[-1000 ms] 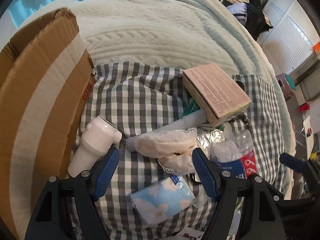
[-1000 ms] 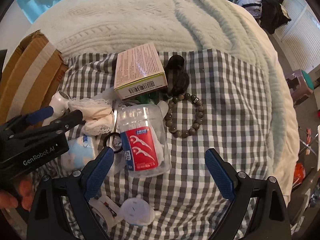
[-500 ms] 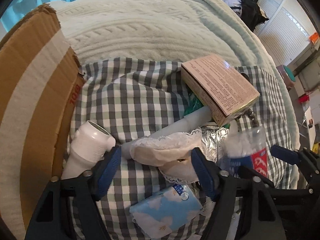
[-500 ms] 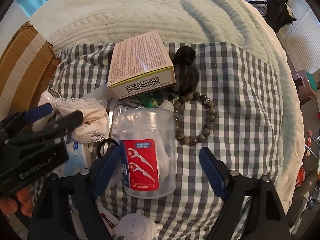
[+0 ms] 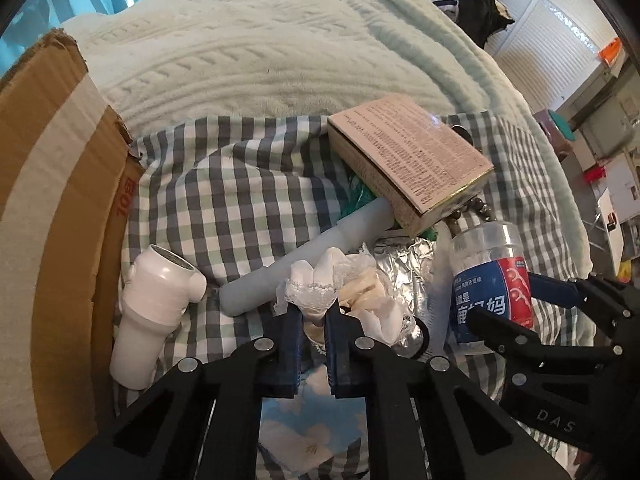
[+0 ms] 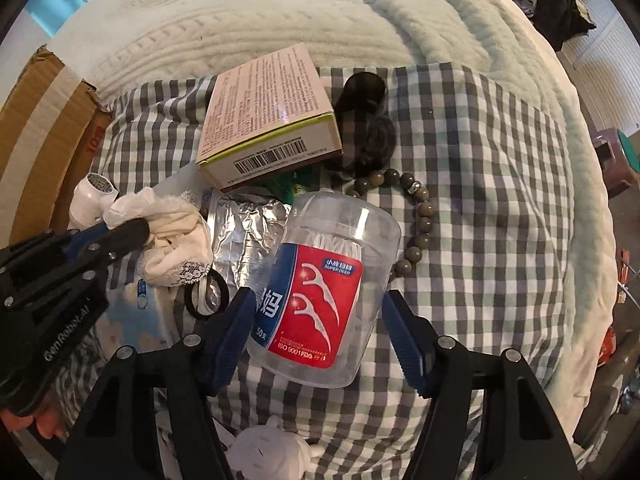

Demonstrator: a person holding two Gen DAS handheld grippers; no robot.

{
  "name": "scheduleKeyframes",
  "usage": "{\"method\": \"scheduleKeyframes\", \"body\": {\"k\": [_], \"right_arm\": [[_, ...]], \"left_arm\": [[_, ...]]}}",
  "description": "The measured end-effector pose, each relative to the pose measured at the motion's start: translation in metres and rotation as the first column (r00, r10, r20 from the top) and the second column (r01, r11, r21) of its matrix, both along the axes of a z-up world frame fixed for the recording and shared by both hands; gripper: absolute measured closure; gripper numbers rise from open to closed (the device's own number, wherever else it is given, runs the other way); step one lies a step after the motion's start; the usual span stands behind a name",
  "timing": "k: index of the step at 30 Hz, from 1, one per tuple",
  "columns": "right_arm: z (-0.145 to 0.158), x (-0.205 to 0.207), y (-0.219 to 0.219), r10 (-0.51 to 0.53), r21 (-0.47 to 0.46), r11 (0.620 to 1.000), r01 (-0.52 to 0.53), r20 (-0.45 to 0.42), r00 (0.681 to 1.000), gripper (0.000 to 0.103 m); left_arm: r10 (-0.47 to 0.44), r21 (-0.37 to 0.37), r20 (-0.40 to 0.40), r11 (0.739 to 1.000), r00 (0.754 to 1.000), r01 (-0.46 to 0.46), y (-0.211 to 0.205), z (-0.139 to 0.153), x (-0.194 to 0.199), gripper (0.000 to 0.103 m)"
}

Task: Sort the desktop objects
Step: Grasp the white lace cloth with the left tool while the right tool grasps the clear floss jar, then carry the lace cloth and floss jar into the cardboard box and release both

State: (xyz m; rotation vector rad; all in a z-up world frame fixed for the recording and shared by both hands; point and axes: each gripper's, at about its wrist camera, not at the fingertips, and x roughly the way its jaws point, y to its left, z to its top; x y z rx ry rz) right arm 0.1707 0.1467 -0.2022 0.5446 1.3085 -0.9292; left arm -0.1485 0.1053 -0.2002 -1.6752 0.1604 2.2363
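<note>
Checked cloth point(image 5: 224, 184) spread over a pale green blanket point(image 5: 280, 52) is my work surface, with a cardboard box point(image 5: 52, 184) at its left edge. My left gripper point(image 5: 312, 332) has just clenched on the cream lace cloth point(image 5: 320, 284), pinching a fold between its blue pads. My right gripper point(image 6: 320, 336) has been closing around the clear floss-pick jar point(image 6: 324, 292), lying on its side; its left pad touches the jar, the right one stands just off it. Beside the jar lie a bead bracelet point(image 6: 416, 216) and a pink carton point(image 6: 268, 116).
</note>
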Motion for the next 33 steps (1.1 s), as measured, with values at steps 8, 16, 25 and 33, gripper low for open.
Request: {"method": "scheduleKeyframes", "body": {"k": [8,16,25,33], "right_arm": [[0.024,-0.011,0.012,0.002,-0.015,1.0,-0.002,0.009,1.0,0.042],[0.04,-0.012,0.023,0.012,-0.02,1.0,-0.012,-0.003,1.0,0.042],[0.085,-0.012,0.035,-0.014,-0.068,0.998,0.017,0.051,0.999,0.043],[0.126,0.011,0.058,0.018,-0.115,0.993,-0.006,0.104,0.994,0.044]], "left_arm": [[0.01,0.04,-0.025,0.999,1.0,-0.009,-0.011,0.025,0.01,0.095],[0.013,0.065,-0.066,0.998,0.998,-0.009,-0.021,0.056,0.023,0.095],[0.035,0.075,-0.048,0.997,0.998,-0.031,-0.039,0.085,0.034,0.095],[0.086,0.136,-0.077,0.988,0.993,-0.075,-0.066,0.125,0.043,0.095]]}}
